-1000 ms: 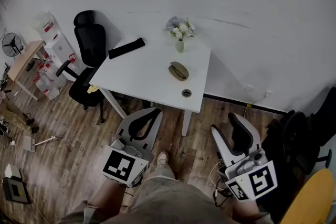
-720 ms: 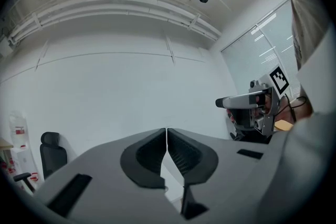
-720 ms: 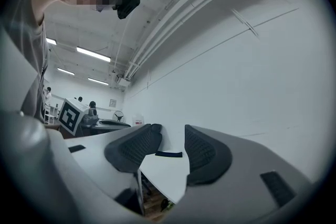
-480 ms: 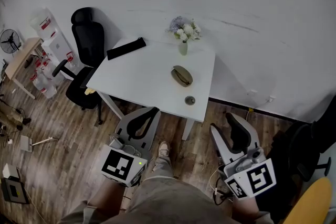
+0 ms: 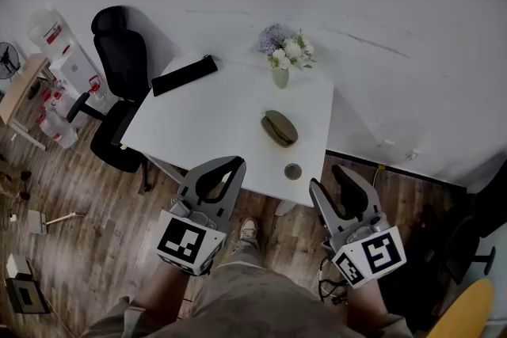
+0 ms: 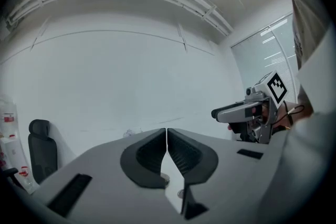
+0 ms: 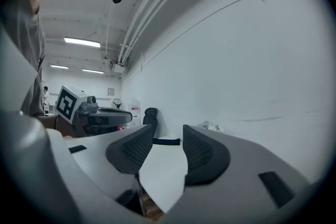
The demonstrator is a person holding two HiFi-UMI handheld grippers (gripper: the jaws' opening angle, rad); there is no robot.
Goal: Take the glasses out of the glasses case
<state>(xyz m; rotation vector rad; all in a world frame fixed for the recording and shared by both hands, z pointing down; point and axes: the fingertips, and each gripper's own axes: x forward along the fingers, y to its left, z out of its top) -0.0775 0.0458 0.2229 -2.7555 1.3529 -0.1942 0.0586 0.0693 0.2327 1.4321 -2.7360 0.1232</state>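
Observation:
An olive-green glasses case (image 5: 280,127) lies closed on the white table (image 5: 214,119), right of its middle. No glasses show. My left gripper (image 5: 227,165) hovers at the table's near edge, left of the case, with its jaws shut tip to tip on nothing (image 6: 166,131). Just off the table's near right corner, my right gripper (image 5: 331,180) stands with its jaws open and empty (image 7: 167,136). Both are well short of the case. The jaws hide the case in both gripper views.
A small round object (image 5: 293,171) sits near the table's front edge. A vase of flowers (image 5: 282,63) stands at the back. A long black object (image 5: 184,75) lies at the back left. A black office chair (image 5: 119,91) is left of the table, and water bottles (image 5: 54,36) stand farther left.
Both grippers have moved forward to the table's near edge. The table and case sit closer and lower in the head view.

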